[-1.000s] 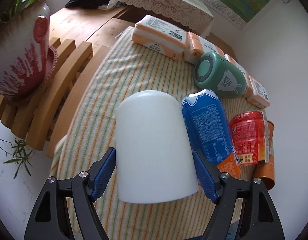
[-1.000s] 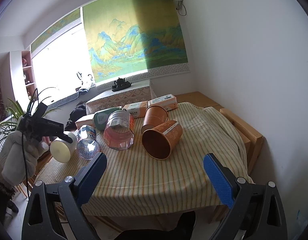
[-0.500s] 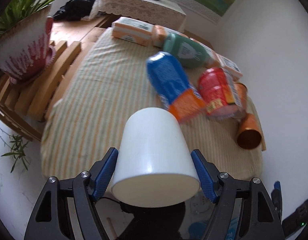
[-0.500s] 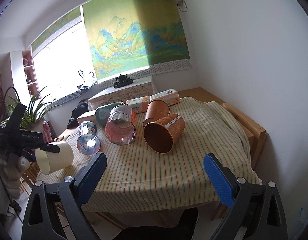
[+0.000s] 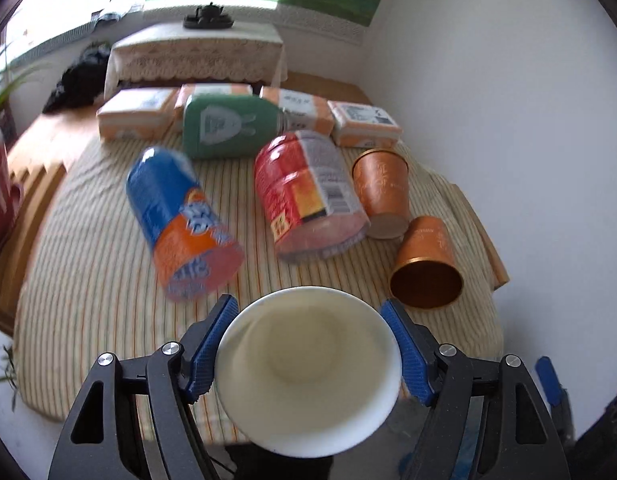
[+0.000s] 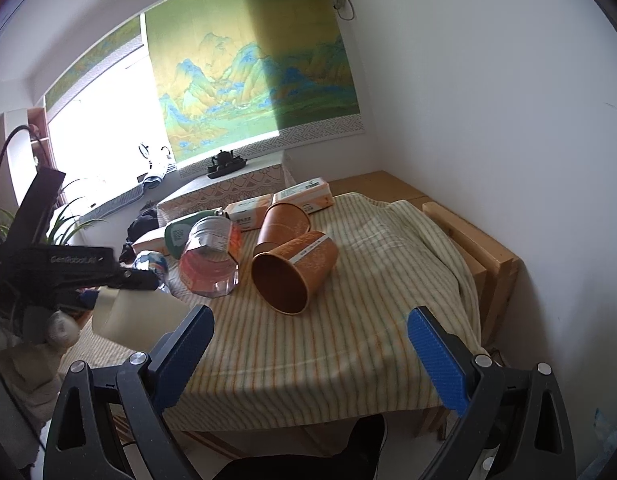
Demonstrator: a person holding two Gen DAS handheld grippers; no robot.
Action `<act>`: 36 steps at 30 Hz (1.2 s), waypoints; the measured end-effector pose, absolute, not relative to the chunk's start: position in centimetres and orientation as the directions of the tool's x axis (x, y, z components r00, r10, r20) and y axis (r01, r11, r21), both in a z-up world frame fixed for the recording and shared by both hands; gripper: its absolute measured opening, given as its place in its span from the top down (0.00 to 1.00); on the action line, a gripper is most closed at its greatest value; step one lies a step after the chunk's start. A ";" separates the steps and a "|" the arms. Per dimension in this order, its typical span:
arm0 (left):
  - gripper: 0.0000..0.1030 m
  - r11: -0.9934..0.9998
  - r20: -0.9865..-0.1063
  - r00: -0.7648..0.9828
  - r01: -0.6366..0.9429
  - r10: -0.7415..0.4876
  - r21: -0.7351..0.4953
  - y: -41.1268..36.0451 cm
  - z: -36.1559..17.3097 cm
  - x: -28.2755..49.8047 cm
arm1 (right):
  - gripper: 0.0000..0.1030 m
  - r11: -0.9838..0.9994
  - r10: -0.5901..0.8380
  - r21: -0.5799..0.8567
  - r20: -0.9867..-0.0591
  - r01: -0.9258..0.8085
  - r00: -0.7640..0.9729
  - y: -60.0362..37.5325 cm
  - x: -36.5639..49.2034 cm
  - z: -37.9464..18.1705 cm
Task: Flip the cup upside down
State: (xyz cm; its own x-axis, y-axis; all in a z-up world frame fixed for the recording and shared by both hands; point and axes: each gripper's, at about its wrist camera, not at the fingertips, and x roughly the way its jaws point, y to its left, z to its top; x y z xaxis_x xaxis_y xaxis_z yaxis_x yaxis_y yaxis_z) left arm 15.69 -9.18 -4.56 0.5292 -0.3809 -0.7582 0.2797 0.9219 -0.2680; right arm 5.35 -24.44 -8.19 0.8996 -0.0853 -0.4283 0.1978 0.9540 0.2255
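Note:
My left gripper (image 5: 308, 344) is shut on a white cup (image 5: 308, 380). The cup is held off the near edge of the table, and its open mouth faces the left wrist camera so I see inside it. In the right wrist view the cup (image 6: 136, 316) hangs at the left in the left gripper (image 6: 88, 272), tilted, above the table's near-left corner. My right gripper (image 6: 308, 344) is open and empty in front of the table's near edge.
On the striped tablecloth (image 5: 88, 264) lie a blue-orange bottle (image 5: 176, 216), a red-labelled jar (image 5: 308, 188), a green bottle (image 5: 224, 126) and two orange cups (image 5: 424, 264), one upside down (image 5: 382, 188). Tissue packs (image 5: 136, 116) line the back. A wall runs on the right.
The left gripper has rotated with the cup: a second ago I saw the cup's side, now its open mouth faces the camera. The view swung toward the far wall. The right gripper barely moved.

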 end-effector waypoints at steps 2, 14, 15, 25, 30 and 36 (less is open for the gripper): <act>0.25 0.923 -0.756 0.535 0.288 -0.376 -0.255 -9.1 -4.5 15.3 | 0.07 0.950 -0.080 0.238 -0.437 0.200 0.896 -24.7 5.4 -8.3; 0.25 0.915 -0.758 0.516 0.281 -0.399 -0.289 -4.5 -6.2 12.8 | 0.07 0.837 0.332 0.546 -0.546 0.026 0.769 -21.5 10.2 -11.5; 0.25 0.914 -0.752 0.522 0.278 -0.402 -0.296 -4.2 -6.4 12.6 | 0.07 0.819 0.360 0.573 -0.548 0.025 0.754 -21.3 10.6 -11.9; 0.25 0.873 -0.684 0.543 0.288 -0.488 -0.394 -3.9 -10.0 11.7 | 0.07 0.773 0.433 0.632 -0.588 0.054 0.683 -21.1 15.1 -12.0; 0.18 0.861 -0.685 0.522 0.301 -0.509 -0.410 -3.7 -9.7 11.8 | 0.07 0.788 0.476 0.616 -0.625 0.016 0.619 -20.4 17.1 -10.8; 0.10 0.862 -0.679 0.530 0.317 -0.508 -0.397 -1.1 -8.0 10.3 | 0.07 0.833 0.477 0.553 -0.688 -0.031 0.547 -17.9 19.5 -9.5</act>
State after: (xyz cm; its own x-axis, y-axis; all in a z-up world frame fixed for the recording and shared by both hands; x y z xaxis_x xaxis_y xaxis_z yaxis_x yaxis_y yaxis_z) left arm 10.29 -1.09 -8.03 0.5302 -0.5076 -0.6791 0.3169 0.8616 -0.3965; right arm 19.45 -17.89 -9.52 0.5473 0.4770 -0.6877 -0.0307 0.8326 0.5530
